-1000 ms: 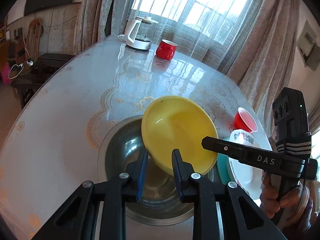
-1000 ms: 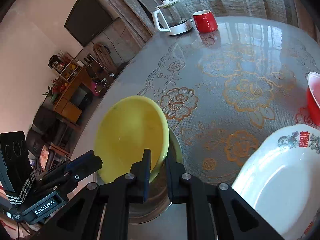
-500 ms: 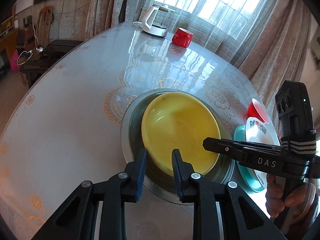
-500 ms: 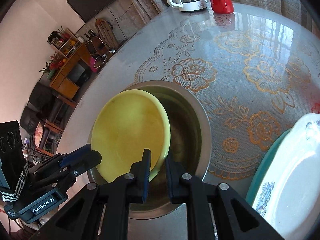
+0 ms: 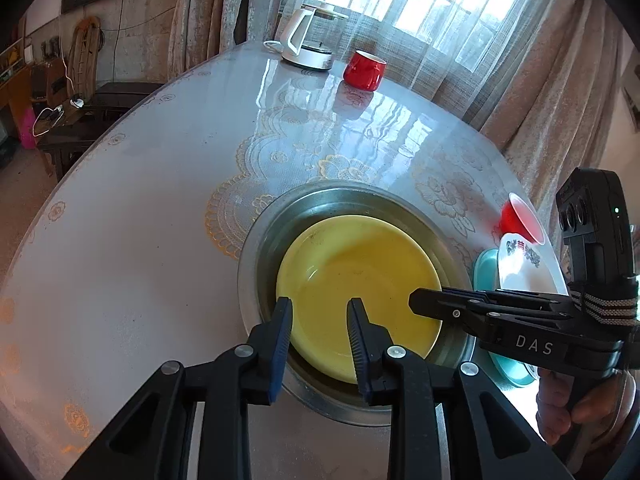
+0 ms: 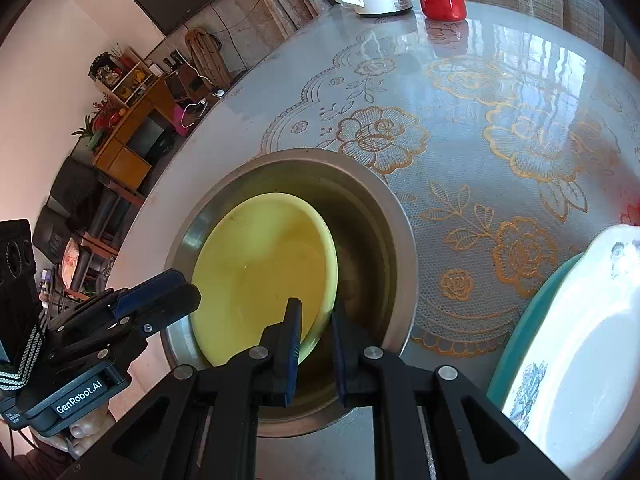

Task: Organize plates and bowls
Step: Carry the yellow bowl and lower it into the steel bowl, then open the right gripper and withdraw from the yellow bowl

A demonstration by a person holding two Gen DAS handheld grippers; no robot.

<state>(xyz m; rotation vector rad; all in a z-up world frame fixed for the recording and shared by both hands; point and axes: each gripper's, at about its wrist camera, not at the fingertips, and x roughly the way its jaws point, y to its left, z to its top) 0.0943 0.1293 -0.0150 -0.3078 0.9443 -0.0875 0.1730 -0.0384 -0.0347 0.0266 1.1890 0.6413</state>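
A yellow plate [image 5: 360,280] lies inside a wide steel basin [image 5: 256,248] on the round table. My left gripper [image 5: 320,316] straddles the plate's near rim; its jaws are opening, and a gap shows beside the rim. In the right wrist view the same yellow plate [image 6: 260,264] leans toward the left side of the basin [image 6: 400,216]. My right gripper [image 6: 316,320] is shut on the plate's right rim. Each gripper also shows in the other's view, one at either side of the plate.
A white flowered plate [image 5: 524,268] rests on a teal plate [image 5: 484,268] right of the basin, with a small red cup [image 5: 516,220] behind. A red mug [image 5: 364,70] and a white kettle [image 5: 308,44] stand at the far edge by the curtains. A hand holds the right gripper's handle.
The yellow plate came down from a tilted hold above the basin and now lies inside it. Both grippers sank with it. The left jaws stand slightly wider than before.
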